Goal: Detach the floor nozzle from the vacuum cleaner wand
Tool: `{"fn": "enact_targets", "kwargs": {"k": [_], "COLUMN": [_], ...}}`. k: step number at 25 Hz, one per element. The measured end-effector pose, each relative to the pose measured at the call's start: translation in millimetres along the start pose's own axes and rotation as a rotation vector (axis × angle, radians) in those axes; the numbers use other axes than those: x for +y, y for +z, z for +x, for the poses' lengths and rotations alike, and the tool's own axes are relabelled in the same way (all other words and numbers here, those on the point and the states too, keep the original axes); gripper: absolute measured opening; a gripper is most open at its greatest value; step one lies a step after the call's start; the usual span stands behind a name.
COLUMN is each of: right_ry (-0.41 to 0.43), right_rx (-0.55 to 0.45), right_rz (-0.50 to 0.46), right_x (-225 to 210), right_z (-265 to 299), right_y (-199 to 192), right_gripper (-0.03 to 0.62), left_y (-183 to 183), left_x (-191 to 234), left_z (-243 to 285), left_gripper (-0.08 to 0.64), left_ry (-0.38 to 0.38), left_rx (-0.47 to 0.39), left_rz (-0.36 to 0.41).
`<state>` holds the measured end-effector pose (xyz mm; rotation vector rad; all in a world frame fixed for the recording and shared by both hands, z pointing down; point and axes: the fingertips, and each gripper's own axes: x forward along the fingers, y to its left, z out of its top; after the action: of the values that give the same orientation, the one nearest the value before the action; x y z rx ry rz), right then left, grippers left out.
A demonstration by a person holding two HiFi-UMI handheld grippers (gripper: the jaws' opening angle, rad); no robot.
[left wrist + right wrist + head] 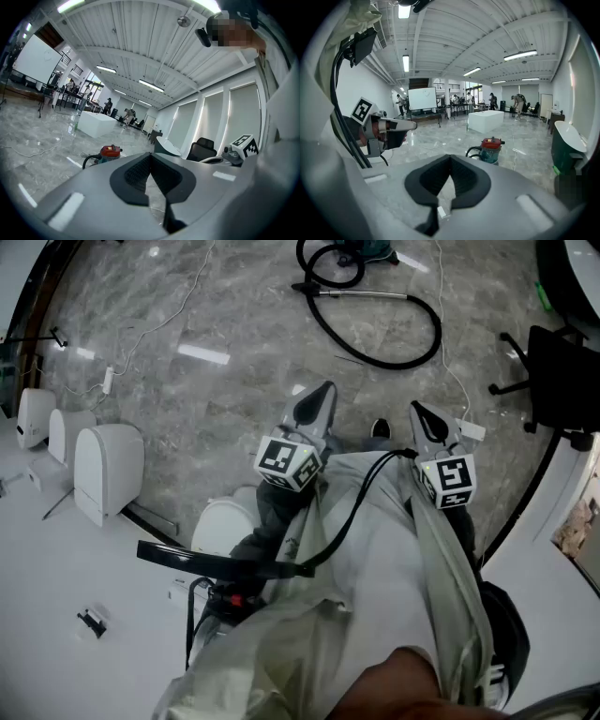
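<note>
1. Chrome wand (364,294) lies crosswise on the marble floor (234,334), well ahead of both tongs. Its dark floor nozzle (305,287) is at the left end. The left gripper (324,390) lines up with that end, the right gripper (416,410) with the other.
2. Left gripper view: jaws pressed together on nothing; vacuum cleaner (108,152) far ahead, slightly left (wand too small to pick out).
3. Right gripper view: jaws likewise closed and empty, the vacuum cleaner ahead-right.

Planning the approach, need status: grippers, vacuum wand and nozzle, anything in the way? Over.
Left hand-held gripper, right hand-held gripper: shut, empty. Silver vacuum wand, dark floor nozzle attached, lies far off on grey marble floor, untouched. Thin white cable alongside.
</note>
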<state>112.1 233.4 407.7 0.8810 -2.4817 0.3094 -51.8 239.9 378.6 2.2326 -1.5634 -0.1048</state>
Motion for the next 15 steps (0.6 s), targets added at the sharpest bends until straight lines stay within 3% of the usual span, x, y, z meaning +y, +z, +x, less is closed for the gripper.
{"fn": "enact_targets", "kwargs": {"k": [15], "right_ry": [0.003], "right_rx": [-0.001], "right_rz": [-0.001], "right_x": [10.3], "right_z": [5.9], "right_y": [-5.2], "right_gripper": [0.0], "left_y": [-4.0], "left_x": [6.5], "left_z": [-10.2], "left_gripper": [0.002], "left_ry": [0.007], "left_rx": [-0.003], "left_rz": [-0.019]}}
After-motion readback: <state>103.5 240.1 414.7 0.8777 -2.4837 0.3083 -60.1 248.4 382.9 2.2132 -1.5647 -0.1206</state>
